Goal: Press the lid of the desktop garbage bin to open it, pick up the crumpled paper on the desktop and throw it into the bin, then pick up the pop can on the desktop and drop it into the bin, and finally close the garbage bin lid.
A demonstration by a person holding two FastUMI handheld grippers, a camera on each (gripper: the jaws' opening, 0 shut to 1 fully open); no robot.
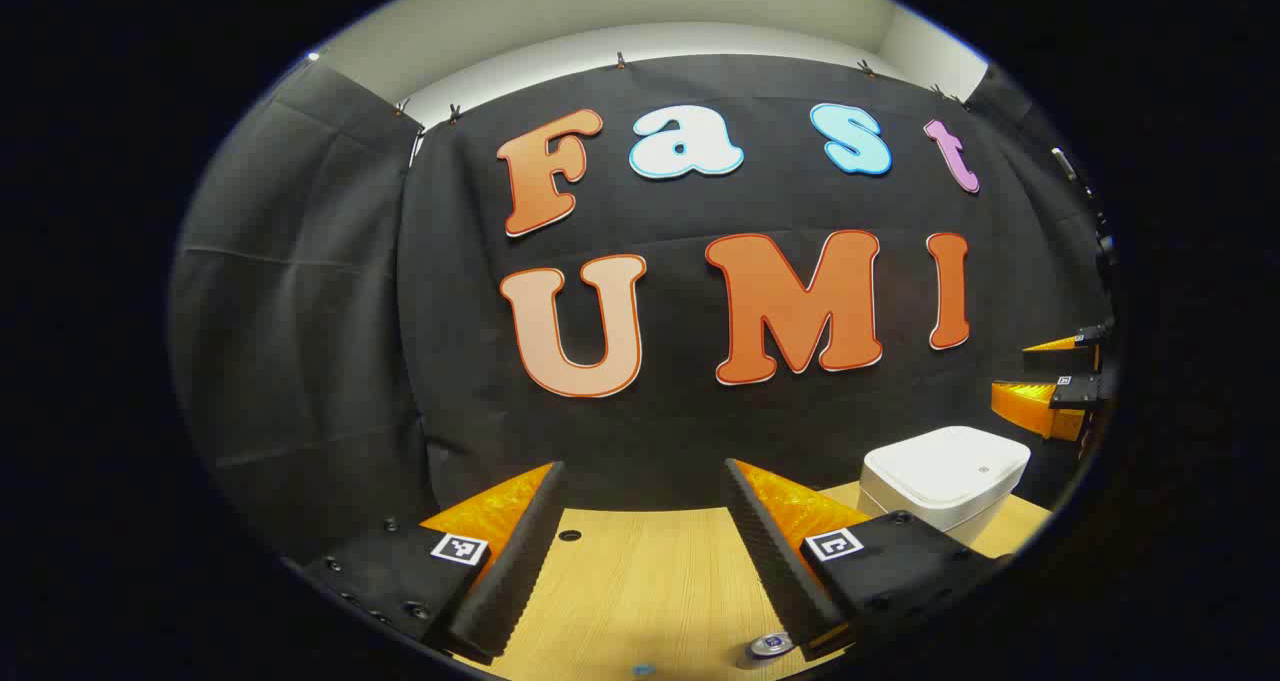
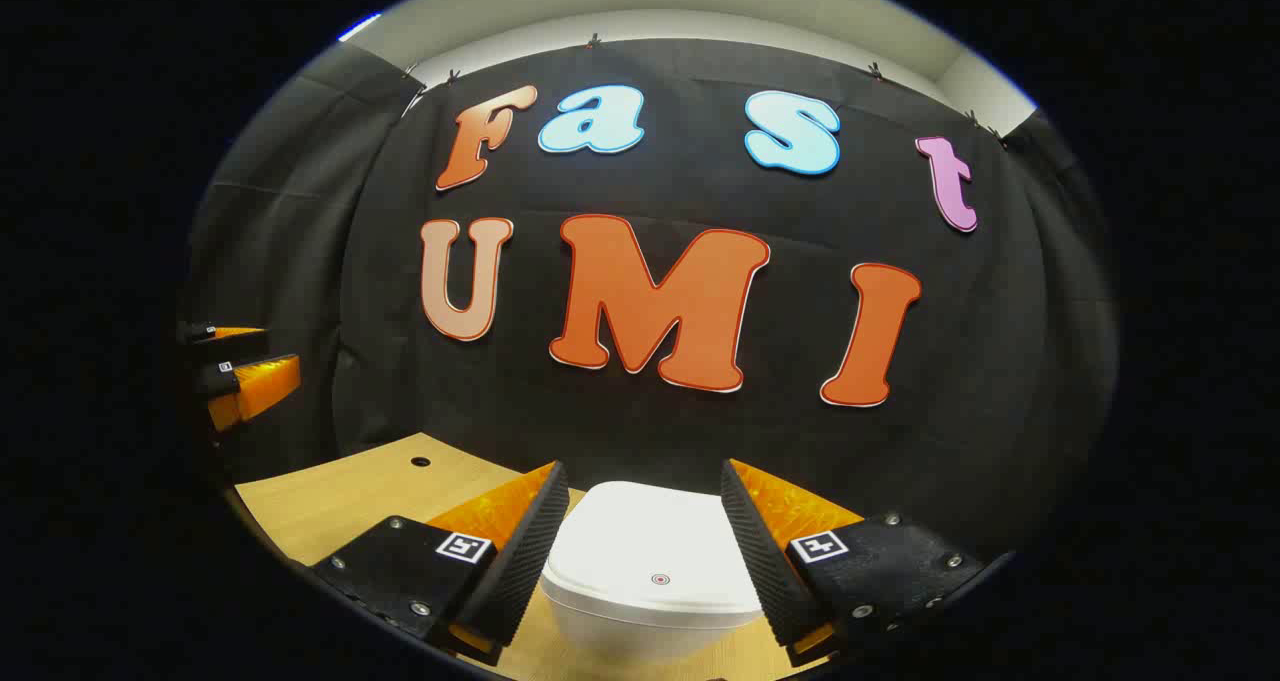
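**Bin shut, both claws empty**

The right gripper [image 2: 642, 506] hangs with fingers apart over the bin [image 2: 655, 571], lid down (its button faces the camera). Left gripper [image 1: 645, 506], also spread, hovers above the desk [image 1: 640, 571]; the can [image 1: 768, 647] lies beneath its right finger.

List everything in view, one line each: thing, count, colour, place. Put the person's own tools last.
bin: one, white, lid shut, on the table at the right side, right in front of the right gripper.
can: one, silvery top, on the table by the left gripper's fingers; mostly hidden.
table: one, light wood, with a small dark hole near the wall.
wall cloth: black, behind the table.
left gripper: one, open, above the table.
right gripper: one, open, above the bin.
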